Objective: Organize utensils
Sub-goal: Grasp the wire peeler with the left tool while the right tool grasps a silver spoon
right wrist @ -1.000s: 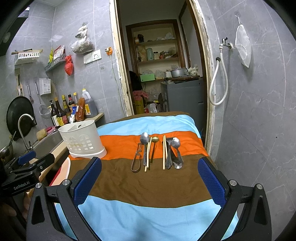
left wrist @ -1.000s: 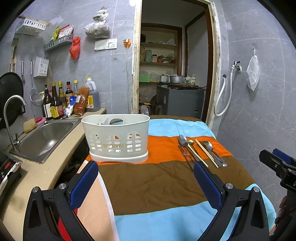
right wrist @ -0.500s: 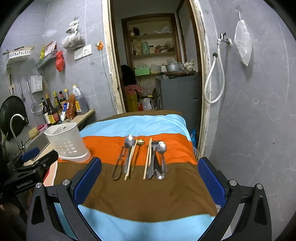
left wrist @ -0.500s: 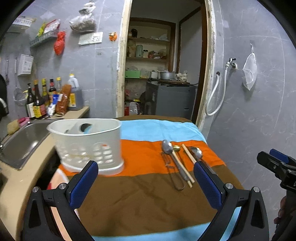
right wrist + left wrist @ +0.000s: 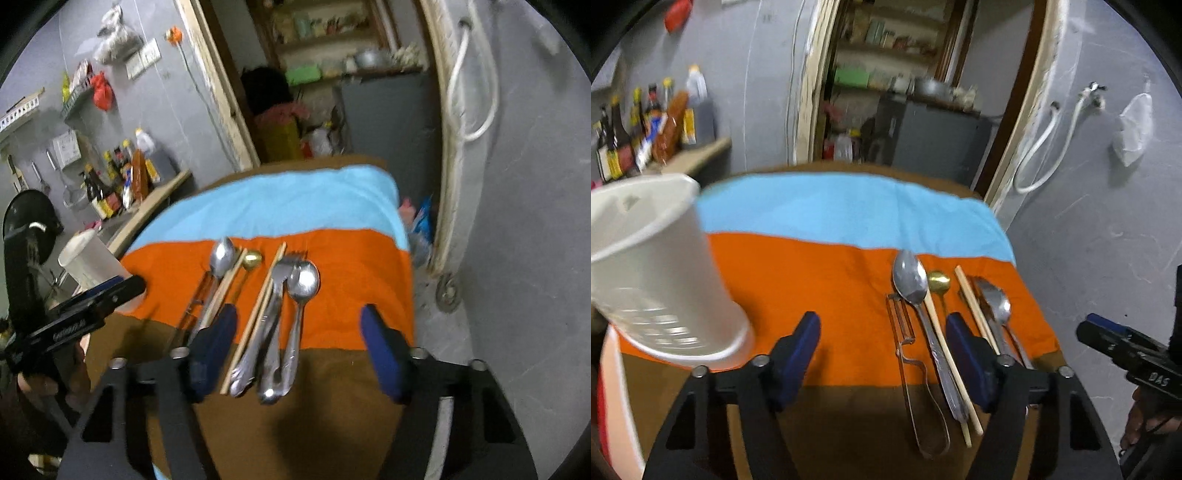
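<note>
A row of utensils lies on the striped cloth: a peeler point(image 5: 905, 332), a large steel spoon point(image 5: 910, 278), chopsticks point(image 5: 973, 306), a gold spoon point(image 5: 938, 282), a fork and a small spoon point(image 5: 303, 284). My left gripper point(image 5: 882, 354) is open and empty, low over the cloth, its right finger beside the chopsticks. My right gripper point(image 5: 299, 350) is open and empty, straddling the fork point(image 5: 275, 295) and spoon handles. The white utensil caddy point(image 5: 653, 280) stands at the left.
A counter with sauce bottles point(image 5: 635, 133) and a sink lie left of the table. A doorway with a grey cabinet point(image 5: 934, 136) is behind. The grey wall with a hose point(image 5: 1045, 155) runs along the table's right edge.
Both grippers have moved forward and down toward the utensil row and narrowed somewhat. The left one swung right, so the caddy now sits at the left edge.
</note>
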### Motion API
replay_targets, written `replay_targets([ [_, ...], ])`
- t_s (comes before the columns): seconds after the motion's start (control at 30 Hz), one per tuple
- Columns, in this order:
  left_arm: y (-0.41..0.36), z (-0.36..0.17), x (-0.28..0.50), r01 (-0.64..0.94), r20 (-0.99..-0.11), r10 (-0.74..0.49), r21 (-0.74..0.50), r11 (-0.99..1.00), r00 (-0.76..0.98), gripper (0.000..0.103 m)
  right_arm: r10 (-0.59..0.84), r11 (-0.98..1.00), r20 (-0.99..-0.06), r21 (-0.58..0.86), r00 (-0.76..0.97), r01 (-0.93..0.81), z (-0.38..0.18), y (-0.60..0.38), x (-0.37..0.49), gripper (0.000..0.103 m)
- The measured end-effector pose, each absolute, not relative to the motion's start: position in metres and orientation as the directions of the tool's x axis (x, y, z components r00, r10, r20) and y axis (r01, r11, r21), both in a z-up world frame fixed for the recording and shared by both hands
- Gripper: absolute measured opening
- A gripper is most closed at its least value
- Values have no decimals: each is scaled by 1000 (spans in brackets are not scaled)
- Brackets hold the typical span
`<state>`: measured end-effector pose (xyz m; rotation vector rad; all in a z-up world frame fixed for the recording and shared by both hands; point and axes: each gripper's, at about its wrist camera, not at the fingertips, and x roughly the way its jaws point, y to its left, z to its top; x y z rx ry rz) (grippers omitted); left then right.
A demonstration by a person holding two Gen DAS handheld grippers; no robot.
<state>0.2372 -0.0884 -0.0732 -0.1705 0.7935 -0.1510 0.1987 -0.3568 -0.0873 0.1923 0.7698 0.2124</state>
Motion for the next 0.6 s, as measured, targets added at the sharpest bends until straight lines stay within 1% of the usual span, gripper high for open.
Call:
replay_targets([
  [0.03,-90,-79,244,71,-712,-204,-212,975,672,59,269,960,-676,249,686,-132,-94,-356,209,49],
  [0.07,-92,-84,250,73,-727,-208,-213,974,654,54,280,958,-688,251,670,-142,-101,-355,217,48],
  [0.1,-94,-88,254,76,-739,-209,-210,975,641,51,295,954,-698,258,652,-154,-108,-355,226,48],
  [0.17,-97,-95,261,80,-759,-210,-205,976,617,50,313,949,-718,264,622,-174,-123,-352,243,45],
  [0.27,-100,-105,269,90,-782,-233,-223,971,579,48,332,943,-739,269,587,-195,-138,-350,264,44],
  [0.3,-102,-108,272,92,-790,-243,-232,968,562,45,338,941,-745,271,575,-203,-144,-348,271,42],
  [0.33,-103,-112,274,95,-798,-249,-237,967,549,43,340,940,-753,268,563,-210,-148,-345,278,36],
  [0.37,-105,-115,277,98,-808,-252,-237,967,533,39,340,940,-757,266,559,-212,-150,-346,281,33],
  [0.5,-113,-118,282,121,-830,-233,-200,972,506,37,362,931,-759,263,542,-253,-155,-341,296,33],
  [0.6,-122,-117,289,160,-854,-200,-139,977,479,37,383,919,-764,257,519,-299,-155,-337,304,33],
])
